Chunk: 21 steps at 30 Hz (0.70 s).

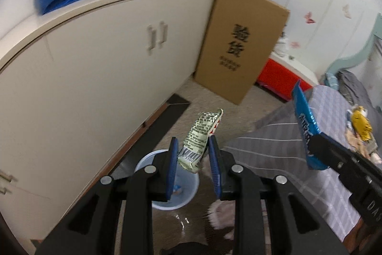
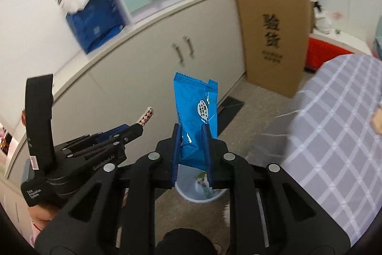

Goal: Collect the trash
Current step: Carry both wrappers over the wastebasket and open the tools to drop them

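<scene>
Both grippers are hanging over the bin (image 1: 164, 192), the left gripper (image 1: 193, 154) clenching a green wrapper (image 1: 199, 135) and the right gripper (image 2: 192, 147) a blue wrapper (image 2: 194, 111), neither dropped yet, more litter (image 1: 360, 123) waiting on the bed (image 1: 322, 111).

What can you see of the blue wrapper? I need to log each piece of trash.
The blue wrapper is a glossy plastic snack packet with a crimped, zigzag top edge and a small dark speech-bubble label with white print. It stands roughly upright, slightly creased, its lower part pinched in the right tool, top free. It hangs above the pale blue bin on the floor, touching nothing else.
</scene>
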Each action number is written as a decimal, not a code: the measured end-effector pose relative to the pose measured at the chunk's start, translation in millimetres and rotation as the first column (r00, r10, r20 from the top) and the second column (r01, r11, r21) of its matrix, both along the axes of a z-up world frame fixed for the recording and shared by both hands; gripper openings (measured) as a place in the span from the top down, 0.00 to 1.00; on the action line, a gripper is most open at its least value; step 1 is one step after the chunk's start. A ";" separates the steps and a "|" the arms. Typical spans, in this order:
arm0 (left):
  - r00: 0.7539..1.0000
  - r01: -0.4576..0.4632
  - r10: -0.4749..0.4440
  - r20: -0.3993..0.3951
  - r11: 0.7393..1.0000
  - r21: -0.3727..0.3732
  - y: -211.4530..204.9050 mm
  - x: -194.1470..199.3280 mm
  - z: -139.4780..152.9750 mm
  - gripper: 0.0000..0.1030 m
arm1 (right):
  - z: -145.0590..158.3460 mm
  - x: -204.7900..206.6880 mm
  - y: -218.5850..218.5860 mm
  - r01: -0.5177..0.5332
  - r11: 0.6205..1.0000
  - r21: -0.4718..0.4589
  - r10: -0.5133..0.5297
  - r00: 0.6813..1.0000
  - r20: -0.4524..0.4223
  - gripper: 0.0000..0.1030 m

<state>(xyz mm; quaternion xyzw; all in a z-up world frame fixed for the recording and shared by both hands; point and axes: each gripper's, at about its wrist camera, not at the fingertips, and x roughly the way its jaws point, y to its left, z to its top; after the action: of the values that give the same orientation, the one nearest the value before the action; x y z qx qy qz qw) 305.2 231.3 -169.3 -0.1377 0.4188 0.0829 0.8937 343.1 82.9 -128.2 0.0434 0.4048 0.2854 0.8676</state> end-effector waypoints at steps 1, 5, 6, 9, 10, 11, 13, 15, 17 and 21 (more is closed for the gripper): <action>1.000 -0.020 0.020 -0.009 1.000 0.009 8.4 -1.6 -4.3 0.76 | -7.0 1.3 10.7 -0.017 1.000 -0.002 0.017 1.000 -0.017 0.82; 0.997 -0.076 0.078 -0.029 0.996 0.049 31.1 -6.1 -16.1 0.76 | -27.7 6.6 38.1 -0.058 0.998 -0.014 0.057 0.997 -0.054 0.82; 0.995 -0.088 0.089 -0.033 0.995 0.044 36.8 -7.0 -18.9 0.76 | -32.9 8.5 44.4 -0.062 0.998 -0.015 0.061 0.996 -0.057 0.81; 0.991 -0.121 0.124 -0.053 0.992 0.046 52.8 -8.2 -27.8 0.76 | -49.9 15.8 56.6 -0.055 0.998 -0.043 0.053 0.996 -0.066 0.46; 0.990 -0.128 0.131 -0.059 0.991 0.050 56.4 -8.9 -30.5 0.76 | -56.3 17.8 58.5 -0.035 0.998 -0.055 0.032 0.997 -0.068 0.39; 0.989 -0.130 0.133 -0.064 0.990 0.048 59.4 -9.5 -33.1 0.76 | -60.1 18.5 58.3 -0.034 0.997 -0.064 0.029 0.997 -0.073 0.38; 0.989 -0.126 0.129 -0.073 0.991 0.045 63.1 -11.1 -37.1 0.76 | -69.2 18.9 57.7 -0.036 0.997 -0.074 0.028 0.995 -0.099 0.38; 0.989 -0.123 0.127 -0.082 0.991 0.049 63.6 -11.6 -40.5 0.76 | -74.8 17.6 55.3 -0.031 0.997 -0.072 0.023 0.993 -0.115 0.38; 0.988 -0.121 0.125 -0.093 0.992 0.041 63.8 -10.1 -44.8 0.76 | -76.4 15.5 54.9 -0.034 0.997 -0.073 0.025 0.992 -0.121 0.38; 0.988 -0.110 0.113 -0.108 0.993 0.033 62.0 -2.9 -52.0 0.76 | -73.3 10.6 54.1 -0.038 0.996 -0.084 0.029 0.993 -0.112 0.38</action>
<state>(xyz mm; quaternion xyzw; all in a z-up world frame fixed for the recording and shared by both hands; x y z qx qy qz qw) 302.3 293.2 -221.3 -0.1439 0.4578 0.1459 0.8651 353.7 137.0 -201.4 0.0151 0.4646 0.2794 0.8401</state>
